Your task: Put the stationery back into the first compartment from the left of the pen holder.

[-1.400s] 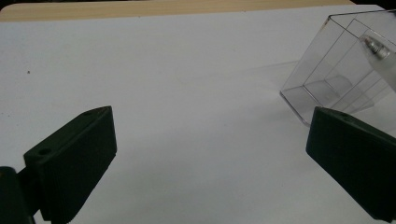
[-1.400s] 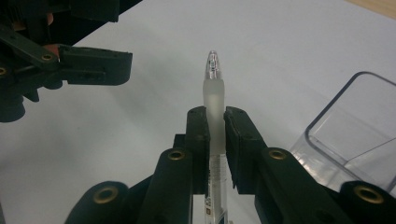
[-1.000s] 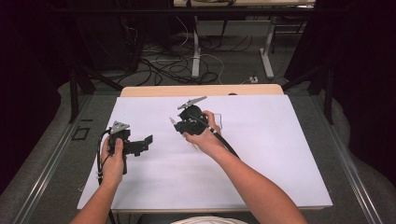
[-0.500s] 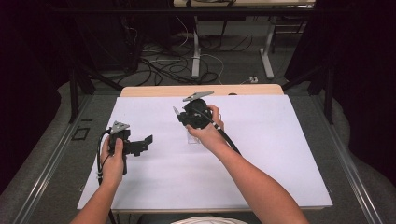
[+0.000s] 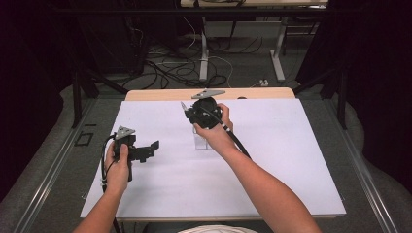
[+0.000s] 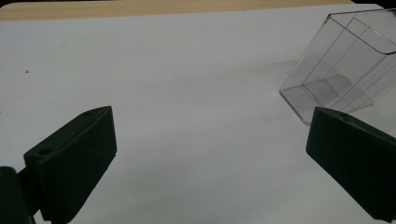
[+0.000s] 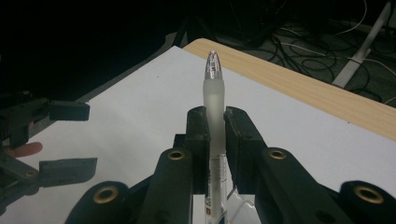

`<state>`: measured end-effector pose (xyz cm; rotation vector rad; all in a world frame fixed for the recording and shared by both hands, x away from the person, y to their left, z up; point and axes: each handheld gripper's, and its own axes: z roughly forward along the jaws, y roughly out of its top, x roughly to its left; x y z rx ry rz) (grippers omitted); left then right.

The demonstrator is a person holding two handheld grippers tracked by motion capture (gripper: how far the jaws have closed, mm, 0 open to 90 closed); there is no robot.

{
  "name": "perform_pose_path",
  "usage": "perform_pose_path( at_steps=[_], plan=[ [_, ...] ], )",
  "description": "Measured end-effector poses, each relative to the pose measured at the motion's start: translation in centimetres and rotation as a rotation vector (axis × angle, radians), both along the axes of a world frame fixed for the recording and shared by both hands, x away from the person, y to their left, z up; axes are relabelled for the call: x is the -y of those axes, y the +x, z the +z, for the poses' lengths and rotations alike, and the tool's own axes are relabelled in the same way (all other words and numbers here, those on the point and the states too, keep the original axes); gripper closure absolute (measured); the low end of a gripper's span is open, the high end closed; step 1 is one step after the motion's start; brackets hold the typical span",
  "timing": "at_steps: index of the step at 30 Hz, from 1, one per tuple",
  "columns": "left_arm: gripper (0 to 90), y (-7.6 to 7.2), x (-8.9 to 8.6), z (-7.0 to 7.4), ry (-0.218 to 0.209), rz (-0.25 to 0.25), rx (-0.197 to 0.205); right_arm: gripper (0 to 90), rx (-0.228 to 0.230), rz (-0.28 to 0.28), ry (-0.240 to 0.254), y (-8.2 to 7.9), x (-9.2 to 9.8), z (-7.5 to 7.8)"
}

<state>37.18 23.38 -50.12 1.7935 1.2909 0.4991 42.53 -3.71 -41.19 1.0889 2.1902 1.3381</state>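
the right gripper (image 5: 187, 110) is held above the far middle of the white-covered worktop (image 5: 291, 160), with its jaws pinching a slim pen with a frosted translucent barrel and a clear tip (image 7: 214, 88). in the right gripper view the pen stands straight up between the two black jaws, which press on its lower barrel from both sides; the frosted upper part and the clear tip rise free above them, and a printed label shows on the barrel lower down. in the high view the pen (image 5: 184, 107) shows as a thin pale sliver sticking out of the gripper toward the far left, well above the surface.

just below and behind the right hand (image 5: 214, 133), a small clear plastic rectangular holder (image 5: 202, 142) rests on the worktop. the left gripper view shows the holder (image 6: 343, 60) tilted, its open mouth toward the upper right and its base on the white surface; whether it leans on something i cannot tell.

the left gripper (image 5: 150, 148) is near the left edge of the worktop, gripped by the left hand (image 5: 118, 165), well apart from the holder. its jaws are spread wide with nothing between them. the left gripper (image 7: 70, 137) also appears at the left edge of the right gripper view, its jaws apart.
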Motion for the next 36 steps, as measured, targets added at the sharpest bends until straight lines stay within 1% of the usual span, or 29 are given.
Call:
perform_pose_path(
  at_steps=[6, 9, 10, 15, 27, 28, 29, 31, 36],
  plan=[
    [1.6, 0.0, -0.1, 0.0, -0.003, 0.003, 0.002, 80.3, 0.022, -0.019, 0.004, 0.5, 0.0, 0.4],
    [1.6, 0.0, -0.1, 0.0, -0.004, 0.005, -0.001, 80.3, 0.022, -0.026, 0.003, 0.7, 0.0, 0.4],
    [1.6, 0.0, -0.2, 0.0, -0.004, 0.005, -0.001, 80.3, 0.033, -0.031, -0.002, 0.8, 0.0, 0.4],
    [1.6, 0.0, -0.2, 0.1, -0.007, 0.006, 0.000, 80.3, 0.053, -0.048, 0.000, 1.3, 0.0, 0.4],
    [1.6, -0.1, -0.4, 0.2, -0.017, 0.011, 0.000, 80.3, 0.075, -0.086, -0.007, 2.5, 0.1, 0.2],
    [1.6, -0.1, -0.4, 0.2, -0.019, 0.012, 0.001, 80.3, 0.070, -0.091, -0.004, 2.6, 0.0, 0.1],
    [1.6, 0.0, -0.4, 0.2, -0.020, 0.012, 0.000, 80.4, 0.077, -0.091, -0.005, 2.7, 0.0, 0.0],
    [1.6, 0.0, -0.4, 0.2, -0.020, 0.012, -0.001, 80.3, 0.073, -0.096, -0.007, 2.9, -0.1, -0.1],
    [1.6, 0.1, -0.4, 0.1, -0.022, 0.013, 0.000, 80.3, 0.080, -0.104, -0.012, 3.2, -0.1, -0.4]
  ],
)
